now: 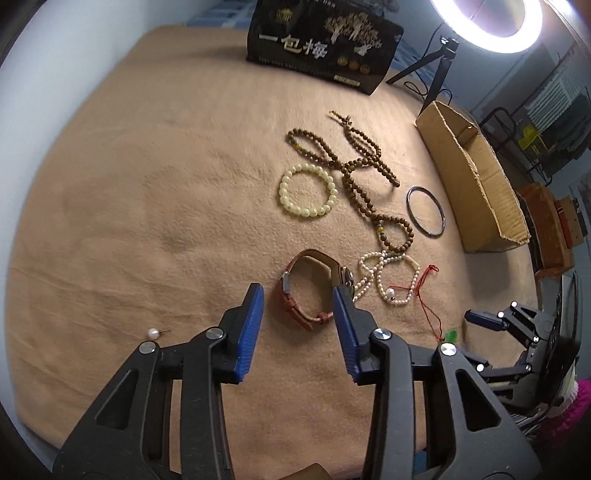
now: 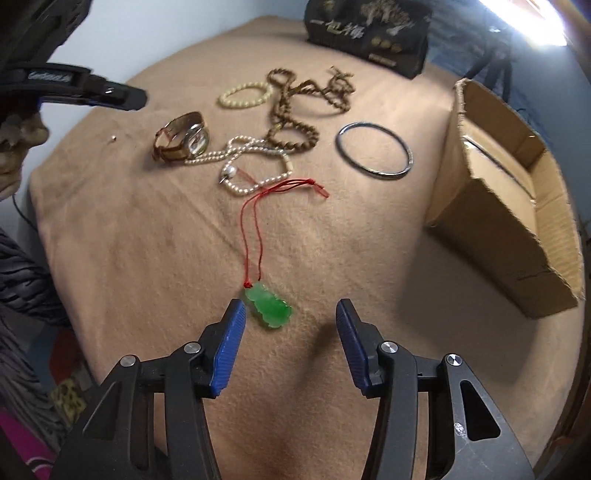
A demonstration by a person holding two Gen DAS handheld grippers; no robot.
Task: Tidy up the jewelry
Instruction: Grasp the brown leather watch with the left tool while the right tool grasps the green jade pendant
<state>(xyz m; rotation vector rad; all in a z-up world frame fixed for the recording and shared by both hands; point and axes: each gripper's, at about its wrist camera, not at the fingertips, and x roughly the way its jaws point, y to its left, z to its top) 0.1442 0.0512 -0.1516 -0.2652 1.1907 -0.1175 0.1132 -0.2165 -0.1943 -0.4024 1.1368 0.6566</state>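
Note:
My left gripper [image 1: 298, 290] is open over the tan cloth, its blue pads on either side of a brown-strapped watch [image 1: 293, 306]; the right pad overlaps the watch face. My right gripper [image 2: 291, 304] is open around a green pendant [image 2: 269, 311] on a red cord [image 2: 255, 229]; the pendant lies near the left pad. A pearl necklace [image 1: 388, 280], a cream bead bracelet [image 1: 282, 192], brown prayer beads [image 1: 354, 177] and a metal bangle [image 1: 409, 203] lie further back. A pearl stud [image 1: 152, 333] lies alone to the left.
An open cardboard box [image 2: 517, 229] stands at the right edge of the cloth. A black snack packet [image 1: 321, 40] stands at the back, with a ring light [image 1: 487, 18] on a tripod beside it. The cloth ends near the bottom of both views.

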